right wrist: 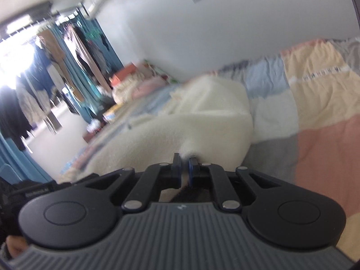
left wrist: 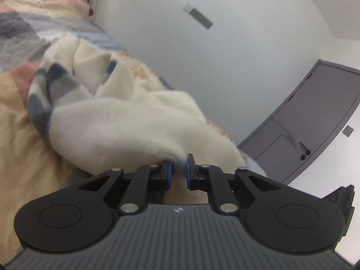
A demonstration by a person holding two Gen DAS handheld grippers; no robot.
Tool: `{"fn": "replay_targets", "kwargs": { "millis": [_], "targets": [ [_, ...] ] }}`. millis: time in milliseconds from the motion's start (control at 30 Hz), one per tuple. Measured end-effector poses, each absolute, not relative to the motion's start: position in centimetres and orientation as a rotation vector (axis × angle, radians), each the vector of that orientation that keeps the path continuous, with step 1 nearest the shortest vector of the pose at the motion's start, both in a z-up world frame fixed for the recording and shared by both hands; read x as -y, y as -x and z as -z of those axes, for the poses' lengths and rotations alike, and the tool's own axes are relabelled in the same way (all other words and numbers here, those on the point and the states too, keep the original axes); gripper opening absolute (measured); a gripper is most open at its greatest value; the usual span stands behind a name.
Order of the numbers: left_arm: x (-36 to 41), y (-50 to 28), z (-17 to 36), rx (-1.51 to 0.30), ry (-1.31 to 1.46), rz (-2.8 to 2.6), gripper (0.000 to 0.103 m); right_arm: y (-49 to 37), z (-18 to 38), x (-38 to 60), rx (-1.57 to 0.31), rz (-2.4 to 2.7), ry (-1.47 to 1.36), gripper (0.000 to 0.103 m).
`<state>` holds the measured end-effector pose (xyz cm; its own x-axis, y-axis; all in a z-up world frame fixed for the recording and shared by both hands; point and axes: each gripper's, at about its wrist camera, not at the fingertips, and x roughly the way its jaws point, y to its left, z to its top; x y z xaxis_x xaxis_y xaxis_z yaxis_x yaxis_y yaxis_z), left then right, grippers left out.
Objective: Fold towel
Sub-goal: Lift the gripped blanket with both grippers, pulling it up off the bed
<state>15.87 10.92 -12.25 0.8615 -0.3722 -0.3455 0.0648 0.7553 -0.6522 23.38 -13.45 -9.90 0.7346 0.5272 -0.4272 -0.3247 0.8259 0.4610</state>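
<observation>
Left claw point(left wrist: 178, 167) and right claw point(right wrist: 185, 162) each pinch a fold of the cream towel point(left wrist: 117, 121), which lies bunched on the bed point(right wrist: 326, 117) near its wall-side edge.

Left gripper point(left wrist: 178, 168) clamped on cream towel point(left wrist: 126, 121)

My left gripper point(left wrist: 178, 168) and my right gripper point(right wrist: 185, 166) each pinching an edge of the towel point(left wrist: 117, 121), towel lying ahead on the quilt point(right wrist: 319, 103), wall point(left wrist: 202, 67) behind, door point(left wrist: 315, 121) to the right
</observation>
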Motion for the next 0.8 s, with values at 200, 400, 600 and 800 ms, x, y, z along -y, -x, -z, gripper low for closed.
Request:
{"fn": "replay_targets", "kwargs": {
  "millis": [200,400,600,800],
  "targets": [
    [-10.3,-21.2,15.6,-0.663,0.680,0.171,0.014,-25.1,13.3,12.0,-0.716,-0.454,-0.332,0.010],
    [-11.5,-24.0,17.9,-0.740,0.711,0.110,0.015,-27.2,15.5,11.3,-0.787,-0.411,-0.349,0.011],
    [-12.3,-23.6,18.0,-0.746,0.776,0.131,0.028,-27.4,16.1,11.0,-0.788,-0.404,-0.377,0.012],
    [-13.5,-21.1,16.6,-0.705,0.889,0.194,0.066,-25.8,14.8,12.0,-0.781,-0.417,-0.482,0.043]
  ]
}}
